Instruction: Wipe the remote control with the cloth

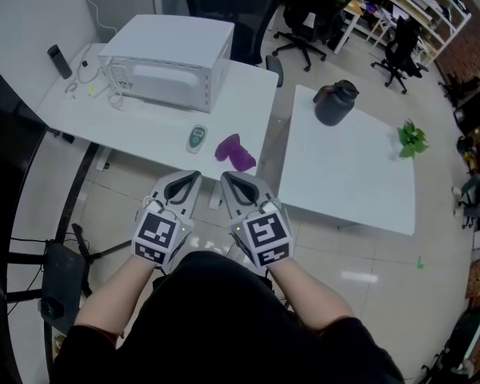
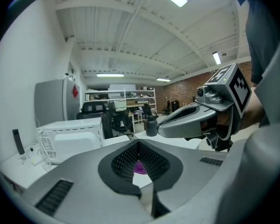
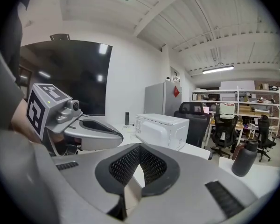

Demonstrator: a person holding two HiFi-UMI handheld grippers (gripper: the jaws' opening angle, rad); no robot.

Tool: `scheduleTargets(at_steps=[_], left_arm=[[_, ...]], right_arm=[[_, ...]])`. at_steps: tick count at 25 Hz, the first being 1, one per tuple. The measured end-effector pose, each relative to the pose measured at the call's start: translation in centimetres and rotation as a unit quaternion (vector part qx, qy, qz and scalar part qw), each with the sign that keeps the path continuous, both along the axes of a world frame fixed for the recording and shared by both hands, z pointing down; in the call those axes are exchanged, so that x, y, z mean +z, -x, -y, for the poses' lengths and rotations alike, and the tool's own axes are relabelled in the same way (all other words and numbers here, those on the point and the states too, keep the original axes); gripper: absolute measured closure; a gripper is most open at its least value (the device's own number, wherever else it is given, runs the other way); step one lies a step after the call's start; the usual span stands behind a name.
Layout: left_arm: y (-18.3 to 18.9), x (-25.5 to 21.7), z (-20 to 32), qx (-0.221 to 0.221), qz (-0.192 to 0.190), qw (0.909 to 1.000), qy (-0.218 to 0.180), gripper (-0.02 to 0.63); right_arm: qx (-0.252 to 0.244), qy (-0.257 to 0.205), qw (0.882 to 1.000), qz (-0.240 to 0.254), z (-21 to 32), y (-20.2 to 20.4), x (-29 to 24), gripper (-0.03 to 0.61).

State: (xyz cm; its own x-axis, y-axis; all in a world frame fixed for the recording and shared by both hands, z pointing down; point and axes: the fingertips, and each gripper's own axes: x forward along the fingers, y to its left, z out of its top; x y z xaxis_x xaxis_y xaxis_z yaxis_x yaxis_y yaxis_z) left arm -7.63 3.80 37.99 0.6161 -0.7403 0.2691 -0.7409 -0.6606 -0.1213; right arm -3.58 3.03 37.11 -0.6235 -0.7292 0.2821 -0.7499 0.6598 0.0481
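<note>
A small grey remote control point(image 1: 196, 138) with a greenish face lies on the left white table point(image 1: 144, 122), near its front edge. A crumpled purple cloth point(image 1: 237, 152) lies just right of it, apart from it. The cloth point(image 2: 140, 167) also shows through the notch in the left gripper's shut jaws. My left gripper point(image 1: 189, 181) and right gripper point(image 1: 231, 181) are held side by side close to my body, short of the table's front edge. Both are shut and hold nothing. Each gripper shows in the other's view: the right gripper point(image 2: 196, 118), the left gripper point(image 3: 91, 132).
A white microwave point(image 1: 172, 66) with cables beside it stands at the back of the left table, and a dark slim device point(image 1: 60, 61) stands at its far left. The right table point(image 1: 344, 174) carries a black jug point(image 1: 336, 102) and a small green plant point(image 1: 412, 138). Office chairs point(image 1: 224, 6) stand behind.
</note>
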Motion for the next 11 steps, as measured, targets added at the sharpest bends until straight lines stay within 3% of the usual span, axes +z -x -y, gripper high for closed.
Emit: scheduleTargets(at_steps=[11], left_arm=[[-0.19,0.06,-0.87,0.000,0.007,1.0000,-0.002,0.627]], right_arm=[[0.001,-0.006,1.000,-0.006,-0.75,-0.38,-0.34,0.565]])
